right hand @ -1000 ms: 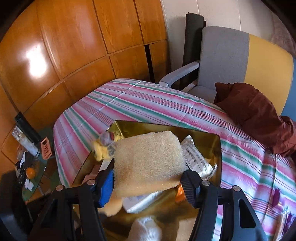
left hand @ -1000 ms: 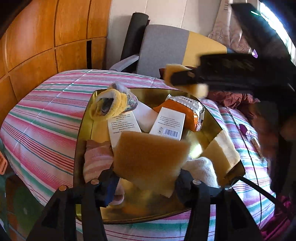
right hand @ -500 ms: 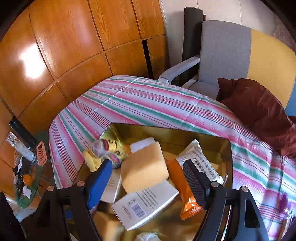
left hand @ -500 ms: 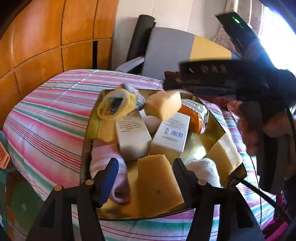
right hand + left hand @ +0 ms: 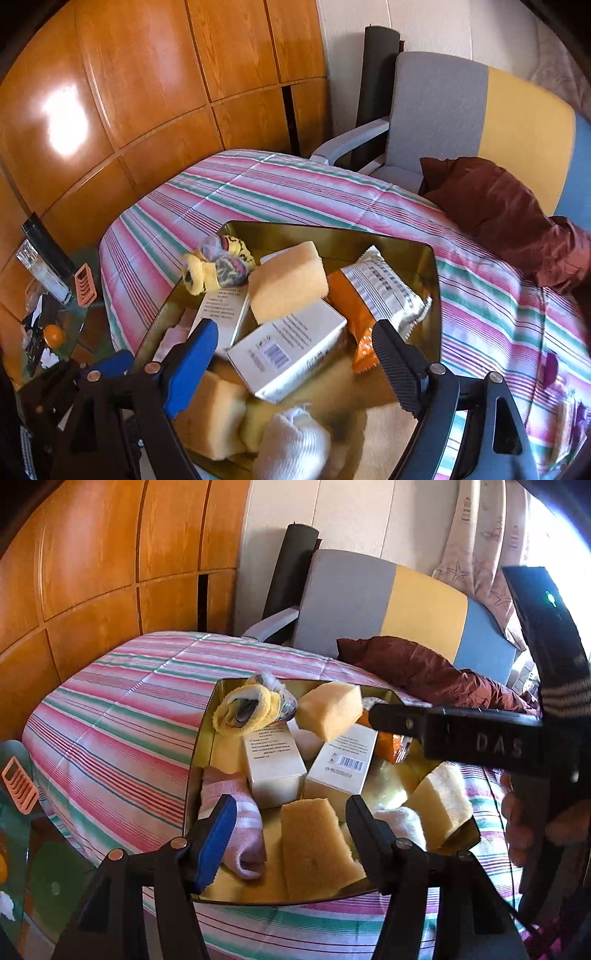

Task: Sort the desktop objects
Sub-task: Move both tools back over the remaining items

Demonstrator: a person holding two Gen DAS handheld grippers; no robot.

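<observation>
Left gripper (image 5: 290, 829) spread, pads clear of the sponge (image 5: 317, 853) that lies between them at the near edge of the gold tray (image 5: 197, 760); nothing pinched. Right gripper (image 5: 295, 352) jaws opening, empty, above a white box (image 5: 291, 350). Tray sits on the striped cloth (image 5: 122, 716). Near left: pink sock (image 5: 236, 821); near right: white sock (image 5: 402, 825) and a second sponge (image 5: 441, 805). Mid-tray: two white boxes side by side, a third sponge (image 5: 330, 710) tilted on top of them. Far left: yellow sock bundle (image 5: 245, 709). Far right: orange snack packet (image 5: 373, 295).
</observation>
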